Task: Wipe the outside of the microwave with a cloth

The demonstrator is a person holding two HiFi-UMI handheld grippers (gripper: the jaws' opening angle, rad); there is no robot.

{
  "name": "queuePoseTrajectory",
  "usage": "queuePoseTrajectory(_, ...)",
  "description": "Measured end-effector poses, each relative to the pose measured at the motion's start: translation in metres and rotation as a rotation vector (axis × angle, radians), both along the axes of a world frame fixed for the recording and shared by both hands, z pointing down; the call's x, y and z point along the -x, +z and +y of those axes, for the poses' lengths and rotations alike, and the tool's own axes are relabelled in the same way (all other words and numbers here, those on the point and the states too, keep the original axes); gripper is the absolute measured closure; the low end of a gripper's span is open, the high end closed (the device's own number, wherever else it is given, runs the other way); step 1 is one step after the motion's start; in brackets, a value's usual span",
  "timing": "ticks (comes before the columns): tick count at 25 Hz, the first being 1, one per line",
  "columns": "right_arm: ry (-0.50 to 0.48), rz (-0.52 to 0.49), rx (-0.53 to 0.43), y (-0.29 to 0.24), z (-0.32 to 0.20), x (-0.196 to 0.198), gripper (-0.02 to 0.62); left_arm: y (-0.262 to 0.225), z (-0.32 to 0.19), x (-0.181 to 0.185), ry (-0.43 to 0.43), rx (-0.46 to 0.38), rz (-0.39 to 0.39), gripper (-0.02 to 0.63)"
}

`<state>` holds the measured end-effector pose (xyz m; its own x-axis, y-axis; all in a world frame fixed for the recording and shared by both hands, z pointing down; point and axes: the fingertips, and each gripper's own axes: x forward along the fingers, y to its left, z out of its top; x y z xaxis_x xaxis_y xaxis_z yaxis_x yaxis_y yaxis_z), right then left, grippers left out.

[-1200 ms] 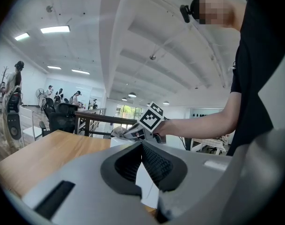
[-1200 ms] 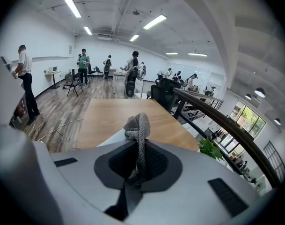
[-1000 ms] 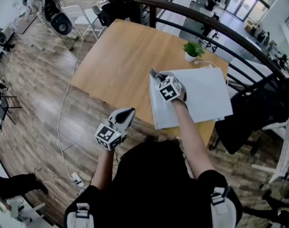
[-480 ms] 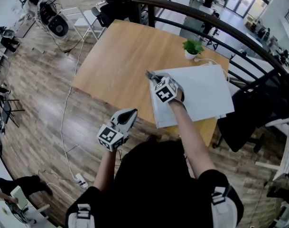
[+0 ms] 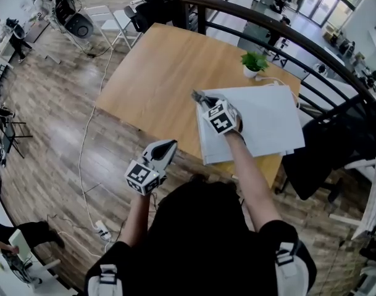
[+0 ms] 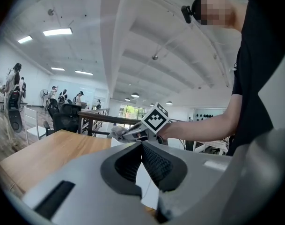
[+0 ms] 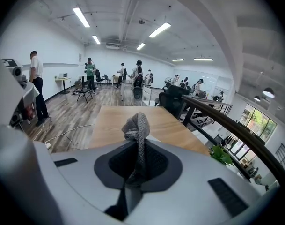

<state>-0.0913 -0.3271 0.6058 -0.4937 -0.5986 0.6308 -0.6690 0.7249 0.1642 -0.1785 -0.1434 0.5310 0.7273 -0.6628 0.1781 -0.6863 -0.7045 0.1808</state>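
The left tool [image 6: 142, 145] has its jaws pressed together, nothing between them. Beyond them the right tool [image 6: 133, 133] reaches in over the white microwave [image 6: 146, 189], with a grey cloth [image 6: 116, 131] bunched at its tip. A bare forearm [image 6: 203, 128] runs back to the right. The wooden tabletop [image 6: 48, 149] spreads at left, and a black chair [image 6: 65, 120] stands behind it.

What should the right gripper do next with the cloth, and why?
Probably sweep the cloth rightward across the microwave top. The right gripper is shut on the cloth and sits at the top's left edge in the head view, so nearly all of that white surface lies to its right.
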Motion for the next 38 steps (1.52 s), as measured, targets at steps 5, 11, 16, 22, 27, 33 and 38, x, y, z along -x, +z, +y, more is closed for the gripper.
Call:
queuePoseTrajectory(5, -0.013, -0.058, -0.046, -0.010, 0.014, -0.017, 0.577, -0.004, -0.001, -0.005, -0.015, -0.005, 0.020, 0.604)
queuePoseTrajectory(11, 0.005, -0.111, -0.111, -0.025, 0.033, -0.066, 0.577, -0.015, -0.005, -0.035, 0.014, -0.032, 0.025, 0.604)
queuePoseTrajectory(16, 0.030, -0.132, -0.162, -0.042, 0.051, -0.108, 0.577, -0.019, -0.006, -0.057, 0.034, -0.028, 0.018, 0.604)
queuePoseTrajectory(22, 0.081, -0.167, -0.153, -0.048, 0.090, -0.176, 0.577, -0.022, -0.007, -0.089, 0.041, -0.028, 0.024, 0.604)
queuePoseTrajectory(27, 0.123, -0.222, -0.153, -0.046, 0.117, -0.212, 0.577, -0.025, -0.005, -0.105, 0.024, -0.015, 0.011, 0.604)
queuePoseTrajectory(33, 0.126, -0.292, -0.217, -0.042, 0.147, -0.231, 0.578, -0.018, 0.002, -0.128, 0.030, -0.012, 0.006, 0.604)
queuePoseTrajectory(38, 0.102, -0.320, -0.241, -0.037, 0.157, -0.249, 0.580, -0.020, 0.007, -0.153, 0.015, 0.007, -0.027, 0.604)
